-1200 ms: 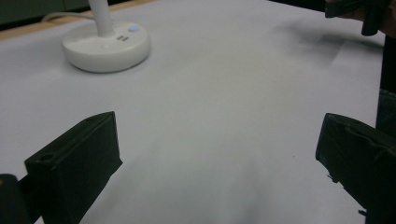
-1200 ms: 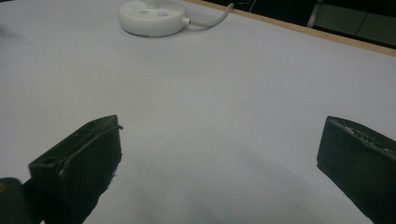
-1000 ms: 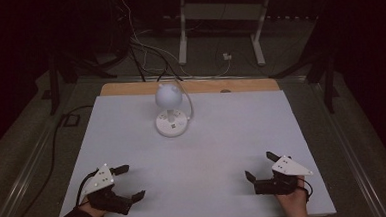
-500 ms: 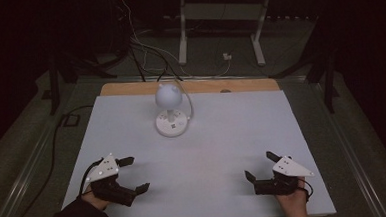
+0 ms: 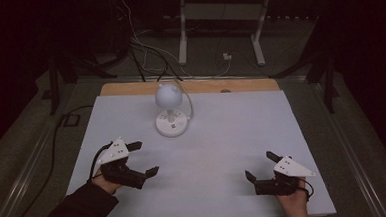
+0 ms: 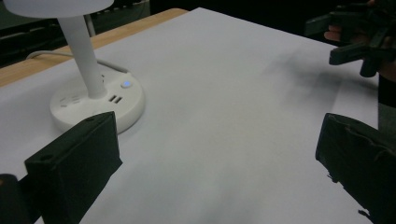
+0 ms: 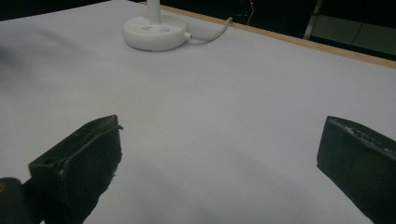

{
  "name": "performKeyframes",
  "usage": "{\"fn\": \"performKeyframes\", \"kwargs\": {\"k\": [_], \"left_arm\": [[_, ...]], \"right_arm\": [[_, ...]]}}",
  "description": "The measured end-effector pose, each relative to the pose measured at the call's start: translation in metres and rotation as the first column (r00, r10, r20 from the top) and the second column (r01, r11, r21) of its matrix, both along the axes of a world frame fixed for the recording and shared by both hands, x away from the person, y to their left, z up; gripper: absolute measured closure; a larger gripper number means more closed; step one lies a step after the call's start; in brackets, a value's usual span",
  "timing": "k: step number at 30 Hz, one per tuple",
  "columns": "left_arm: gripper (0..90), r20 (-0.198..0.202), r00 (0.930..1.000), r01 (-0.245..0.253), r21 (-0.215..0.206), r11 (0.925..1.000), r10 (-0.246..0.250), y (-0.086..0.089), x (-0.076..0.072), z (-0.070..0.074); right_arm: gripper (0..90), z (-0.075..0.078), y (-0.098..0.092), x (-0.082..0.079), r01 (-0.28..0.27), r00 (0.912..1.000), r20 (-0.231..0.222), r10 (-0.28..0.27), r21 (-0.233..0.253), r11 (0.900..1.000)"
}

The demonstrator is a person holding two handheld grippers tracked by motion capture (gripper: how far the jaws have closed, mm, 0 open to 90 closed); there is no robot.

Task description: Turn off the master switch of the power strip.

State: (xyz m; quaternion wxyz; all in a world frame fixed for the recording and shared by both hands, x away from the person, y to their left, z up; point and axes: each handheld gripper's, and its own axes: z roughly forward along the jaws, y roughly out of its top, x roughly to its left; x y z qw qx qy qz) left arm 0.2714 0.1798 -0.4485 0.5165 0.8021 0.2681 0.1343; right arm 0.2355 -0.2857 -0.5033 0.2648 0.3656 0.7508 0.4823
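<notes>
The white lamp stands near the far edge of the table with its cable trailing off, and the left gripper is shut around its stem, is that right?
Not quite: the left gripper is open and short of the white lamp, touching nothing. The left gripper view shows its jaws wide apart. The rest is right.

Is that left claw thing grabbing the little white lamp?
No, the left gripper hangs open above the table, apart from the lamp.

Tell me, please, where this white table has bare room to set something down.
The white table top is bare between the left gripper and right gripper, and right of the white round-based desk lamp. Only the far middle, around the lamp and its white cable, is occupied.
</notes>
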Motion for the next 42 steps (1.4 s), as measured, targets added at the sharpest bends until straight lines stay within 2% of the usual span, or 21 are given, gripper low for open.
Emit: {"fn": "performKeyframes", "kwargs": {"k": [6,20,26,33,37,42], "left_arm": [[0.3,0.003,1.0000,0.007,0.006,1.0000,-0.007,-0.010,0.008,0.002],[0.4,0.012,0.9998,-0.018,0.021,0.9996,0.017,-0.038,0.029,0.004],[0.4,0.016,0.9988,-0.046,0.024,0.9987,0.045,-0.046,0.038,0.003],[0.4,0.009,0.9958,-0.092,0.019,0.9956,0.092,-0.052,0.050,-0.005],[0.4,0.009,0.9924,-0.123,0.031,0.9919,0.123,-0.058,0.056,-0.009],[0.4,0.020,0.9906,-0.136,0.044,0.9897,0.135,-0.066,0.060,-0.011]], "right_arm": [[0.0,0.001,-0.001,0.000,-0.004,1.0000,0.001,0.004,0.007,1.000],[0.0,0.001,0.000,-0.001,-0.013,0.9999,-0.001,0.013,0.013,1.000],[0.0,0.001,0.000,-0.001,-0.016,0.9999,0.001,0.016,0.016,1.000],[0.0,0.002,-0.001,-0.001,-0.018,0.9998,-0.001,0.018,0.020,1.000],[0.0,0.002,-0.001,0.000,-0.019,0.9998,0.000,0.019,0.025,1.000],[0.0,0.001,-0.001,0.000,-0.022,0.9998,-0.002,0.022,0.026,0.999]]}}
